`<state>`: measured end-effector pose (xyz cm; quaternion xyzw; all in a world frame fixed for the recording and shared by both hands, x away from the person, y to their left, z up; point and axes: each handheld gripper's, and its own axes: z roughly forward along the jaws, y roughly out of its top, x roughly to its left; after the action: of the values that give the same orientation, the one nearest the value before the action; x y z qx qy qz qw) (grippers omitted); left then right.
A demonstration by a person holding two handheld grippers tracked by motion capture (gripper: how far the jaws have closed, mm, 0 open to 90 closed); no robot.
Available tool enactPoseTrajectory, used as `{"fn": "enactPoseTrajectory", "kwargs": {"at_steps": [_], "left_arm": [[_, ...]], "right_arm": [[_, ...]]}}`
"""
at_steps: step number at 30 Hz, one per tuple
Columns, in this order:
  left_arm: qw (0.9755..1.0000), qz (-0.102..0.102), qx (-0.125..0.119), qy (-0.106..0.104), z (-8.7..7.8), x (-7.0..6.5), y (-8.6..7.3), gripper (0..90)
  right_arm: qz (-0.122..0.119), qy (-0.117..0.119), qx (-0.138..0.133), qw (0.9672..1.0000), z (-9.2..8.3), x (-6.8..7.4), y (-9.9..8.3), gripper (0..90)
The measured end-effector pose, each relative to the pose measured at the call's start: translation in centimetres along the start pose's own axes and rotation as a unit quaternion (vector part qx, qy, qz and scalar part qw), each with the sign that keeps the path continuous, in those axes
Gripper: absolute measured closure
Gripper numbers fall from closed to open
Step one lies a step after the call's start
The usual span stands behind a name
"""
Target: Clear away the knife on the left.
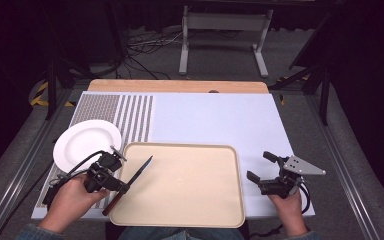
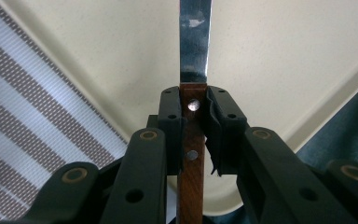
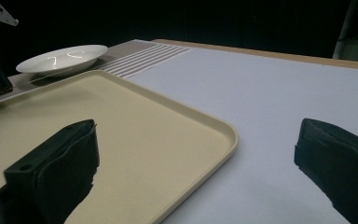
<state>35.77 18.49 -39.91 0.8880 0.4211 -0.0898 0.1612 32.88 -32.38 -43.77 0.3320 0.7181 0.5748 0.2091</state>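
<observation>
So the person's left gripper [image 1: 121, 186] has its two black jaws clamped on the brown wooden handle of a table knife with a shiny steel blade [image 1: 141, 171], and the left gripper view makes that grip really obvious: the pads [image 2: 171, 112] press the riveted handle from both sides, just below where the blade starts, with the knife [image 2: 195, 51] running straight up the middle of the frame. From the high view the knife lies on a diagonal, handle end hanging off the near left edge of the tray and the tip pointing up and to the right over the tray's left part. Hard to say whether the blade actually touches the tray or hovers just over it. The tray itself is a big cream-coloured rectangular plastic one with rounded corners [image 1: 220, 150], sitting on a pale white mat that covers the wooden table [image 1: 180, 86]. Just beyond the tray's far left corner there's a round white ceramic plate [image 1: 82, 142], resting on the grey-and-white striped part of the mat [image 1: 137, 117]. Over on the other side, the right gripper [image 1: 259, 166] is parked on the mat just to the right of the tray, jaws spread wide apart with nothing between them, and the right gripper view shows the tray's corner [image 3: 223, 128] in that gap.
</observation>
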Motion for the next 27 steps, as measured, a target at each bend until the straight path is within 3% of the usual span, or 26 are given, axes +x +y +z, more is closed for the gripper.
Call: {"fn": "enactPoseTrajectory", "kwargs": {"at_steps": [5,27], "left_arm": [[1.0,-0.001,0.002,-0.01,0.6,0.0,0.4,77.5],[0.9999,-0.007,0.008,-0.003,1.9,0.2,1.5,77.1]], "right_arm": [[0.002,0.0,0.001,1.0,0.0,0.0,0.0,0.5],[0.004,-0.001,0.0,1.0,0.0,-0.1,0.0,0.5]]}}
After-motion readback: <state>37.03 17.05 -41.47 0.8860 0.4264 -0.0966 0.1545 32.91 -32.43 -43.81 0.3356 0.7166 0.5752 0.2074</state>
